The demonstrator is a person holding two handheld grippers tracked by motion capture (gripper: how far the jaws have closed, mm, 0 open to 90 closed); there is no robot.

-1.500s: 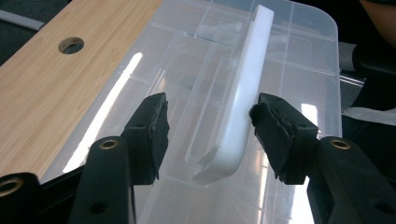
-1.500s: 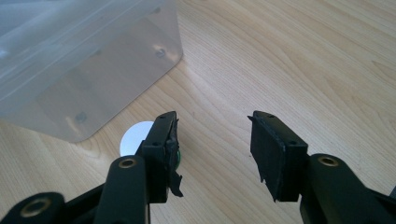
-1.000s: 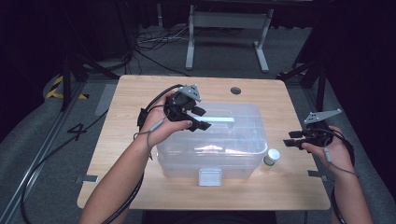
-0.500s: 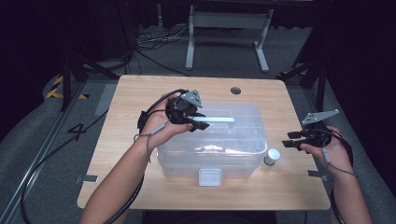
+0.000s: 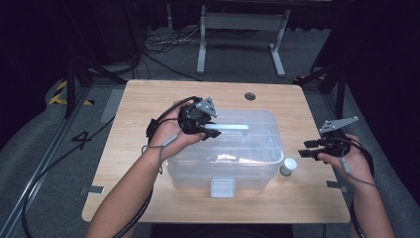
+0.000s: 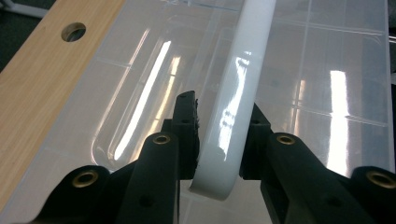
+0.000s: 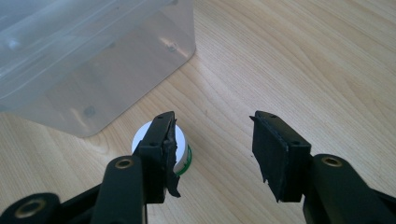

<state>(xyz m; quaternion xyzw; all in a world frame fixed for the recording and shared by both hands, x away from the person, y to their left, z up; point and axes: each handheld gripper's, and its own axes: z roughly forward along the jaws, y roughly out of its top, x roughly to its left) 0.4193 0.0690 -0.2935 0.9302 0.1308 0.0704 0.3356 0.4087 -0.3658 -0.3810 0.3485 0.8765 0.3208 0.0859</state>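
Note:
A clear plastic bin [image 5: 247, 153] with a closed lid stands mid-table. A white handle [image 5: 230, 127] lies across the lid. My left gripper [image 5: 210, 130] sits over the handle's left end. In the left gripper view its jaws have just been closing, and both pads [image 6: 187, 126] now press the sides of the white handle [image 6: 243, 60]. A small jar [image 5: 288, 166] with a white cap and green label stands by the bin's right front corner. My right gripper [image 5: 303, 148] hovers just right of it, open. In the right gripper view the jar [image 7: 183, 150] sits partly behind the left jaw of that gripper [image 7: 215, 126].
The wooden table [image 5: 143, 99] has a round cable hole [image 5: 250, 95] behind the bin. A grey latch [image 5: 223, 188] clips the bin's front edge. Cables trail from both grippers. Dark floor and metal stands surround the table.
The left gripper's jaws have narrowed from wide apart to gripping the white handle. Both hands have kept their places, and the right gripper looks the same.

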